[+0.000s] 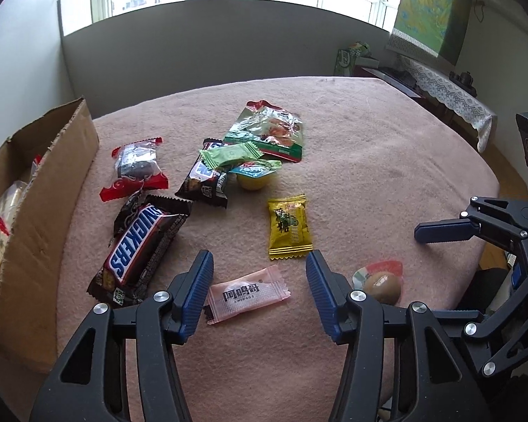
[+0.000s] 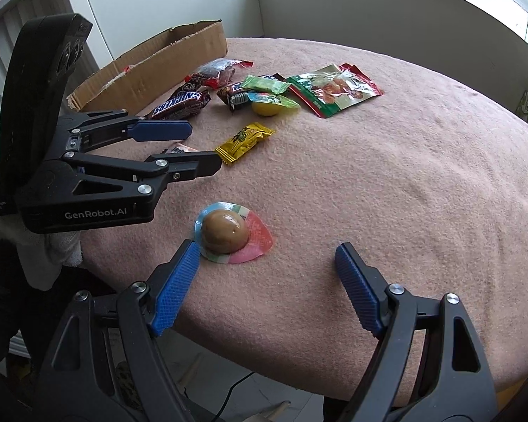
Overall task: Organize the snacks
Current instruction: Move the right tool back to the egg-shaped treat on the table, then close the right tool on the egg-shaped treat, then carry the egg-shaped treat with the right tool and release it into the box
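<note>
Straddling the pink candy packet (image 1: 247,293), wide-open left gripper (image 1: 259,292), seemingly untouching.

"SNICKERS" stood in white letters on the brown chocolate bar wrapper (image 1: 142,246) lying beside the cardboard box. The pink sachet (image 1: 246,293) carried the Chinese characters "阿鸣哥". The yellow packet (image 1: 289,227) bore dark Chinese characters too small to read. "GenRobot.AI" was printed on the left gripper's (image 2: 197,147) body.

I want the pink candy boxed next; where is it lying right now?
In the left wrist view the pink candy lies on the blanket between the open left gripper fingers, with the Snickers bar to its left and the yellow packet just beyond.
</note>
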### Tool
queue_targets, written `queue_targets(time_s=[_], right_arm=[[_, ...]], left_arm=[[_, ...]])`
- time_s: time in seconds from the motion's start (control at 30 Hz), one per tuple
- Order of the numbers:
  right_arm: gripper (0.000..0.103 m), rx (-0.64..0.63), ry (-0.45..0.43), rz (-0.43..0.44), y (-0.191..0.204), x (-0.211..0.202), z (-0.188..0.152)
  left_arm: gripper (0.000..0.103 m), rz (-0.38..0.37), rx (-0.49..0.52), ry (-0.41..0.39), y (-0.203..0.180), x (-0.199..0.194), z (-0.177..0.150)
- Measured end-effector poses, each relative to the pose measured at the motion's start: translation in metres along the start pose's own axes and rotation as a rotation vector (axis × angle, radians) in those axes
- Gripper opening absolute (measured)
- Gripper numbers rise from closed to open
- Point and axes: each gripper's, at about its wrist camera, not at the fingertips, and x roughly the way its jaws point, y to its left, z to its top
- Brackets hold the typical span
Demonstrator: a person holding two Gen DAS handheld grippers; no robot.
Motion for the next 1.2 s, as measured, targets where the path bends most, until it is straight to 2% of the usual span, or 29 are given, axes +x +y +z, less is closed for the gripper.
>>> queue_targets(time_s=[0.03, 0.07, 0.2, 0.3, 0.43, 0.53, 0.57, 0.7, 0.77, 0.83, 0.9, 0.97, 1.2], right_arm=[[0.082, -0.012, -0.001, -0.006, 0.002, 0.0, -0.001], [0.082, -0.022, -0.001, -0.01, 0.004, 0.0, -0.001], [0.076, -0.043, 0.003, -0.036, 0.007, -0.001, -0.002], [0.076, -0.039, 0.004, -0.047, 0.005, -0.002, -0.003], [0.076, -0.04, 0.005, -0.047, 0.004, -0.001, -0.004], [0.076, -0.05, -0.003, -0.045, 0.009, 0.0, -0.003], [0.076, -0.053, -0.007, -0.043, 0.011, 0.001, -0.003], [0.076, -0.049, -0.014, -0.033, 0.014, 0.006, 0.001], [0.075, -0.041, -0.021, -0.032, 0.014, 0.009, 0.004], [0.067, -0.034, -0.025, -0.037, 0.014, 0.011, 0.007], [0.053, -0.038, -0.031, -0.051, 0.015, 0.012, 0.008], [0.044, -0.034, -0.034, -0.06, 0.013, 0.013, 0.01], [0.034, 0.009, -0.041, -0.04, 0.004, 0.01, 0.012]], left_arm=[[0.044, -0.009, 0.012, 0.009, -0.001, 0.002, 0.001], [0.043, -0.017, 0.027, 0.024, -0.003, 0.003, 0.001], [0.042, -0.035, 0.041, 0.027, -0.006, -0.003, -0.005], [0.042, -0.038, 0.036, 0.025, -0.006, -0.009, -0.015], [0.042, -0.02, 0.033, 0.014, -0.007, -0.012, -0.02], [0.042, 0.055, 0.034, 0.001, -0.006, -0.013, -0.021], [0.036, 0.07, 0.04, -0.001, -0.005, -0.014, -0.022], [0.031, 0.048, 0.005, -0.003, 0.002, -0.015, -0.025], [0.023, 0.045, 0.004, -0.004, 0.001, -0.014, -0.025], [0.019, 0.043, -0.005, -0.007, 0.0, -0.014, -0.025], [0.019, 0.049, -0.007, -0.01, -0.001, -0.014, -0.025], [0.018, 0.052, -0.009, -0.014, -0.001, -0.015, -0.026], [0.018, 0.053, -0.036, -0.025, 0.002, -0.018, -0.027]])
